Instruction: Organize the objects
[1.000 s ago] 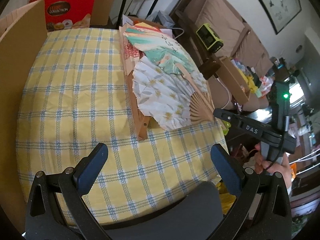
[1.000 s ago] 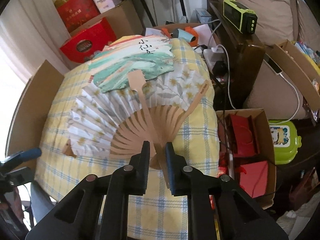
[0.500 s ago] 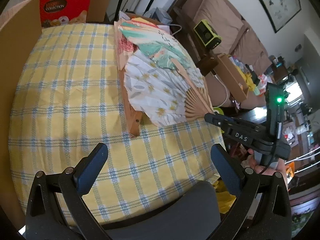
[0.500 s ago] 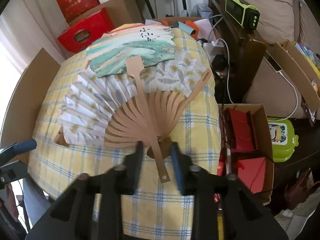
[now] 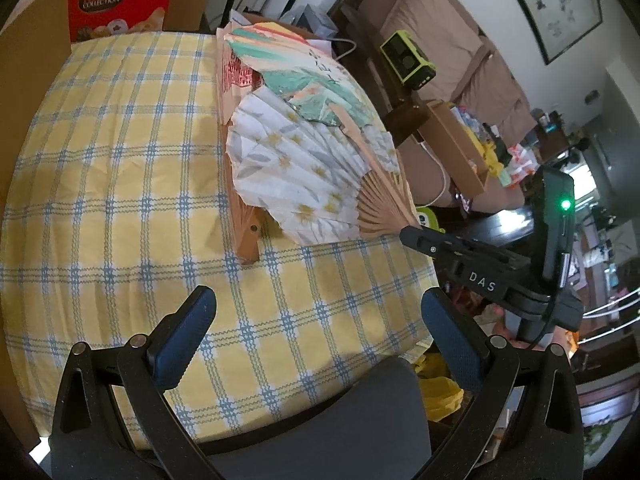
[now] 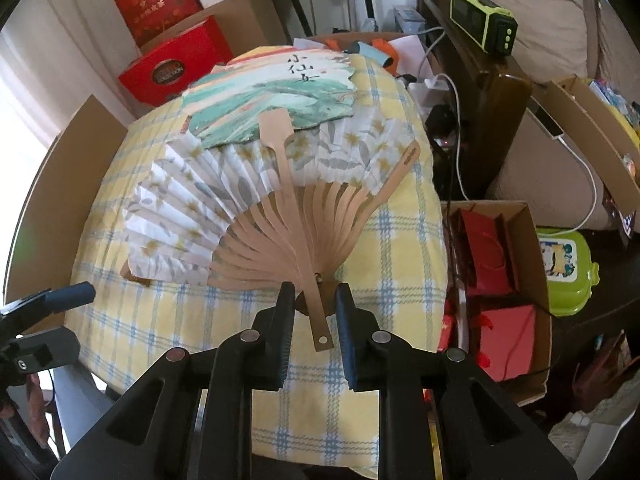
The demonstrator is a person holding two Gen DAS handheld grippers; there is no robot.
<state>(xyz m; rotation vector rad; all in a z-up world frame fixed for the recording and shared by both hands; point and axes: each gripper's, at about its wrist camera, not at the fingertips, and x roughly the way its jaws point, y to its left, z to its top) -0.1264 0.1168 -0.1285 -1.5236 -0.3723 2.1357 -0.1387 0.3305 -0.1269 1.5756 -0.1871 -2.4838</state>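
Note:
A white floral folding fan [image 6: 224, 208] lies spread on the yellow checked tablecloth [image 6: 168, 320], also seen in the left wrist view [image 5: 296, 168]. A green painted paddle fan [image 6: 276, 100] lies on top of it, its wooden handle [image 6: 304, 248] running down between my right gripper's fingers. My right gripper [image 6: 313, 300] is open, its jaws apart on either side of the handle and the fan's pivot. It also shows in the left wrist view [image 5: 412, 234]. My left gripper [image 5: 316, 312] is open and empty above the table's near edge.
A closed wooden fan [image 5: 240, 216] lies under the white fan's left side. A red box [image 5: 116, 4] and cardboard panel [image 5: 24, 92] border the table. A grey chair back [image 5: 320, 420] stands below. Boxes with red bags [image 6: 496, 264] stand on the floor to the right.
My right gripper has opened, letting go of the fan handle, and pulled back a little. My left gripper has drifted, shifting its view of the table.

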